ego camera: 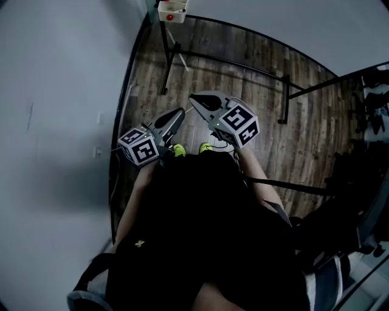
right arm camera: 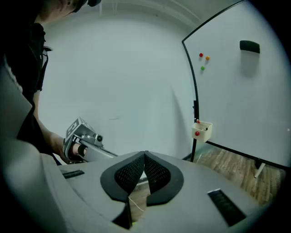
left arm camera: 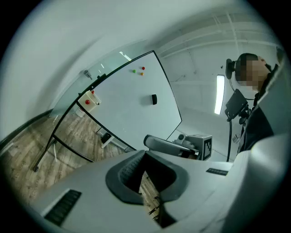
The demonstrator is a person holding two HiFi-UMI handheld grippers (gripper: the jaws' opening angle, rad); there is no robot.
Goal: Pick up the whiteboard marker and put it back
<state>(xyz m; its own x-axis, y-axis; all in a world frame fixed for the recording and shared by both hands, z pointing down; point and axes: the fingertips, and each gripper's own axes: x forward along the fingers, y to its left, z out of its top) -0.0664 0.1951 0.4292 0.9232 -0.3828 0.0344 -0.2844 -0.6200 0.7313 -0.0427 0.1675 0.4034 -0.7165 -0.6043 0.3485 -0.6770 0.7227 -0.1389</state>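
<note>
head view: left claw (ego camera: pixel 176 115) and right claw (ego camera: pixel 197 100) are held closed on nothing, pick-up not yet begun. the whiteboard marker is not made out; it is judged to lie in the small box (ego camera: pixel 172 11) well ahead of both, so an approach and opened jaws are called for.

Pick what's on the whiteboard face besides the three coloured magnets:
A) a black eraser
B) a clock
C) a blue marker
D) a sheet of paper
A: a black eraser sits on the whiteboard, up and to the right of the red, orange and green magnets in the right gripper view. Nothing else shows on the board's face.
</note>
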